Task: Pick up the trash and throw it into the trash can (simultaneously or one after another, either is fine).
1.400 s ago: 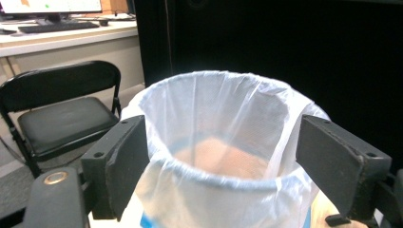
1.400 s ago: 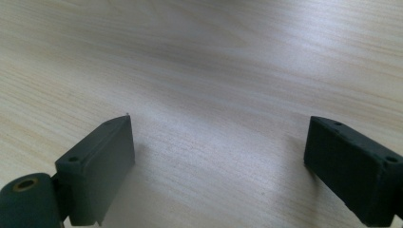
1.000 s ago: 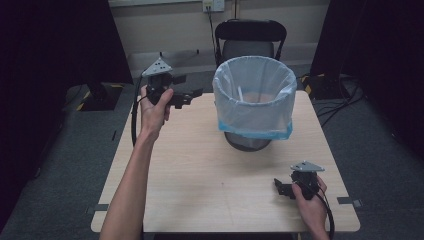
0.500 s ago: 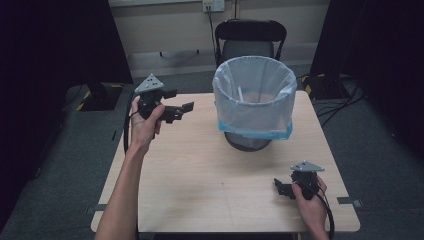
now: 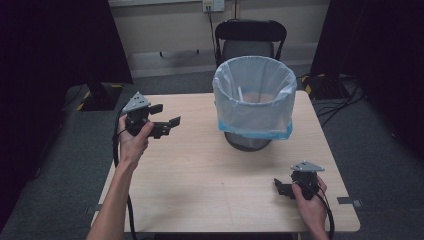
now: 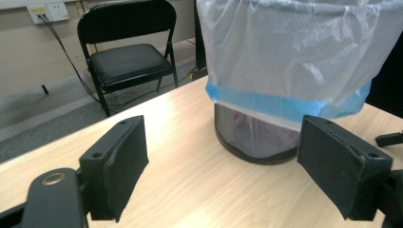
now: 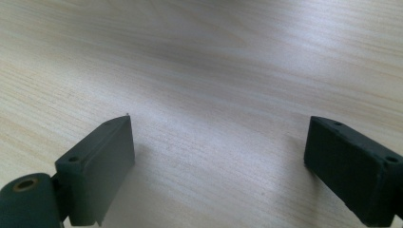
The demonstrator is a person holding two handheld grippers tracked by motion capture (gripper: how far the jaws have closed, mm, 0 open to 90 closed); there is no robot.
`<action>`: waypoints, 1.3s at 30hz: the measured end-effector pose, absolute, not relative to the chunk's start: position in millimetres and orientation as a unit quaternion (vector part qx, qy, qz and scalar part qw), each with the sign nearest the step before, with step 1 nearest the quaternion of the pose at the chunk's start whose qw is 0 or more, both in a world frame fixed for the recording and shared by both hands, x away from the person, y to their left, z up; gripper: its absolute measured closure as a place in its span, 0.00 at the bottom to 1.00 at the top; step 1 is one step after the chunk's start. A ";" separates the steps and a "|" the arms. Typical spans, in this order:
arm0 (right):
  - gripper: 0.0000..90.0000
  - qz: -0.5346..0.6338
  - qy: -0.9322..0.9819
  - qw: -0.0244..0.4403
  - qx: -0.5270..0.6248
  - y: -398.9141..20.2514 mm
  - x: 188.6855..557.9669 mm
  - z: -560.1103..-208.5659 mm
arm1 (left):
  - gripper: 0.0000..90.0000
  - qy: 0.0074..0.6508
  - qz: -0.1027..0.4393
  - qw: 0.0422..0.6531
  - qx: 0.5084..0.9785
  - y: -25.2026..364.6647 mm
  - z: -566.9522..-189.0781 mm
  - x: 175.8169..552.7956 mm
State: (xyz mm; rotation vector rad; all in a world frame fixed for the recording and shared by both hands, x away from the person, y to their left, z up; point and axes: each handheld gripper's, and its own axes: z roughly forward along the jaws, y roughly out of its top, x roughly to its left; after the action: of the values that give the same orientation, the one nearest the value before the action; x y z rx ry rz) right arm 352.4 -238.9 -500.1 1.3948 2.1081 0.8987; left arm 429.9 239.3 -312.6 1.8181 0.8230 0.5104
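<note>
**At the Near Edge, Both Grippers Open and Empty**

Nearest the person, the right gripper rests low on the pale wood-grain table, its 2 flat black jaws spread wide over bare boards. Farther up on the left side, the left gripper is held above the table, jaws wide apart with nothing between them, aimed at the bin. That round dark mesh bin, lined with a thin clear bag banded in blue, stands well apart from both grippers, at the table's far middle. Behind it stands a black folding chair.
</note>
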 end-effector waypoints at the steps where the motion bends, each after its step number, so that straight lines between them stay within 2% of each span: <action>1: 0.10 0.326 0.765 0.227 0.506 -238.8 352.4 -500.1 | 0.19 0.344 0.212 0.516 0.756 241.8 -313.9 427.5; 15: 0.10 0.326 0.765 0.227 0.506 -238.8 352.4 -500.1 | 0.19 0.364 0.232 0.466 0.773 262.5 -344.8 398.6; 36: 0.10 0.326 0.765 0.227 0.506 -238.8 352.5 -500.1 | 0.19 0.418 0.204 0.396 0.792 275.3 -425.1 369.8; 39: 0.10 0.326 0.765 0.227 0.507 -238.8 352.4 -500.1 | 0.20 0.432 0.185 0.391 0.792 277.6 -439.5 367.4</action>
State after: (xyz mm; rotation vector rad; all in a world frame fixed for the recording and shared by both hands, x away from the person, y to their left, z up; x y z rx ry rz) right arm 352.4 -238.8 -500.1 1.3957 2.1077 0.8987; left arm 367.4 277.6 -439.5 2.0109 1.0972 0.4701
